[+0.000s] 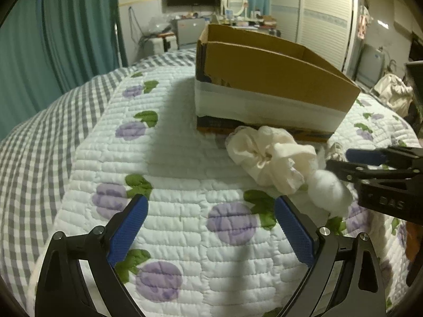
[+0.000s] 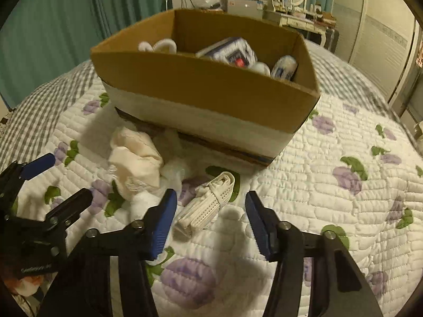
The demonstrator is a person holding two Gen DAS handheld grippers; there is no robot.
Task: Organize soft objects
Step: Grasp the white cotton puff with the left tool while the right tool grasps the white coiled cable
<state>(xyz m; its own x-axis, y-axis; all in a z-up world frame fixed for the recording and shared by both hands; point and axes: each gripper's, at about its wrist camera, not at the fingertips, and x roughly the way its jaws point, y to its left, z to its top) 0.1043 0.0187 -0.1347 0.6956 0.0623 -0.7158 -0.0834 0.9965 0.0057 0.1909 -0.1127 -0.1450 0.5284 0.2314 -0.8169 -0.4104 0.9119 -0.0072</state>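
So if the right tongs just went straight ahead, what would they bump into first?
Probably the folded white mesh strap: it lies on the quilt between the open right tongs. Past it stands the cardboard box. Depth is hard to judge.

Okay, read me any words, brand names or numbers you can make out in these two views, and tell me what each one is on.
"DAS": raised letters on the black body of the right gripper, seen from the left wrist.
Package in the cardboard box: blue print, too blurred to read.
Left gripper body: small lettering, unreadable.
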